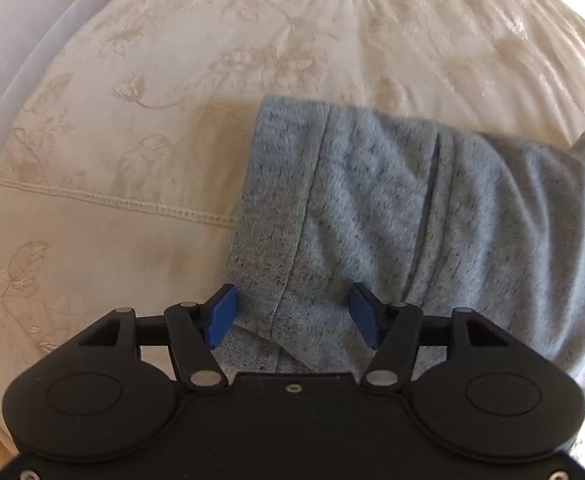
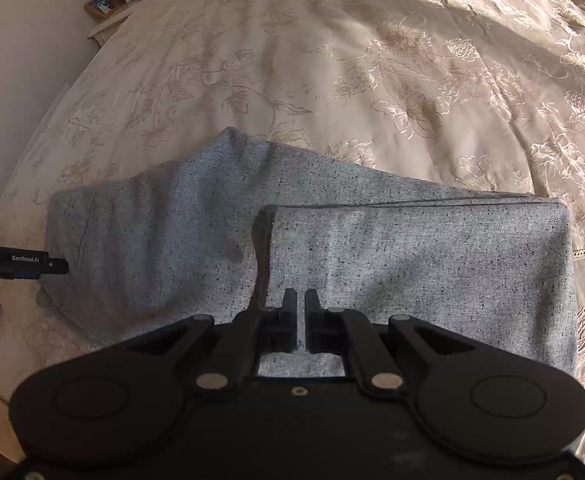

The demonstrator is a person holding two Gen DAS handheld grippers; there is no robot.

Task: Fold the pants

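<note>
Grey speckled pants (image 2: 412, 264) lie partly folded on the bed, one layer doubled over on the right. In the left wrist view the pants (image 1: 412, 208) fill the right half, their waistband end at the left. My left gripper (image 1: 294, 314) is open, its blue pads (image 1: 222, 316) straddling the near corner of the waistband. My right gripper (image 2: 300, 318) is shut down to a narrow slit just over the near edge of the folded layer; I cannot see cloth pinched between the fingers. The left gripper also shows at the left edge of the right wrist view (image 2: 20, 266).
The cream bedspread (image 2: 332, 60) with embroidered flowers covers the bed all around. A nightstand (image 2: 112, 8) with small items stands at the far left corner. The bed's left edge and a white wall (image 1: 20, 40) are close by.
</note>
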